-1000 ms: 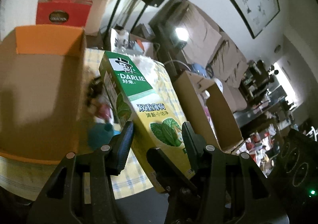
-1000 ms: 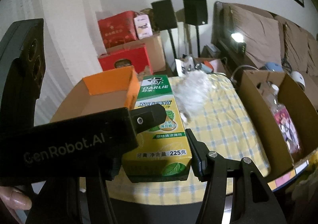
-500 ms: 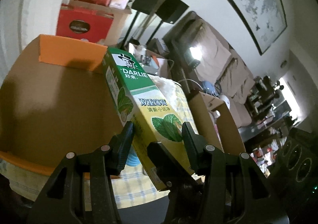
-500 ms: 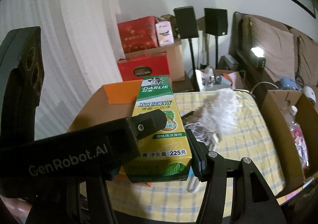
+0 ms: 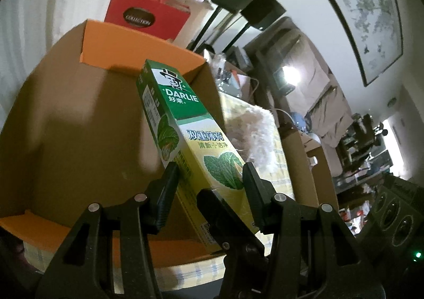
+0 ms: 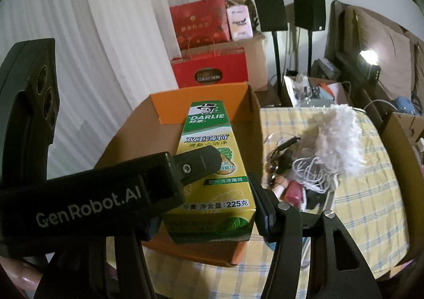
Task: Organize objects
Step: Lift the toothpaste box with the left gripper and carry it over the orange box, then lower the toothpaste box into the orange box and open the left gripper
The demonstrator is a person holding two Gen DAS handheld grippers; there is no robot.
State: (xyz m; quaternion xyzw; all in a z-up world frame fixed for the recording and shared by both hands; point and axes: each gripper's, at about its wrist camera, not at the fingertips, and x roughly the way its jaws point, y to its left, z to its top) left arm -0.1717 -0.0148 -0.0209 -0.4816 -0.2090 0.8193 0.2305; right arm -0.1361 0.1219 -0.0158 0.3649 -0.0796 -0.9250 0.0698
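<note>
Curtain: white, pleated folds, at 10 o'clock in the right wrist view.
Cardboard box: brown corrugated walls with orange flaps, open top, sitting on the table at 9 o'clock in the left wrist view; also at.
Left gripper: black plastic, its jaws clamped on the two long sides of the toothpaste box.
Toothpaste box: long glossy carton, green at the far end, yellow with mint leaves nearer; held tilted over the open cardboard box; also at.
Right gripper: black plastic; its right finger touches the carton's side, and the left one is hidden behind the other gripper's body, so I cannot tell how its jaws stand.
Red gift boxes: shiny, stacked by the wall at 12 o'clock.
Tablecloth: yellow and white check, soft weave.
Fluffy duster: white, feathery, lying at 3 o'clock on the cloth.
Cables: thin white tangle just beside the duster.
Speakers: two flat black panels on thin stands.
Picture: dark frame, pale ink drawing, on the white wall at 2 o'clock.
</note>
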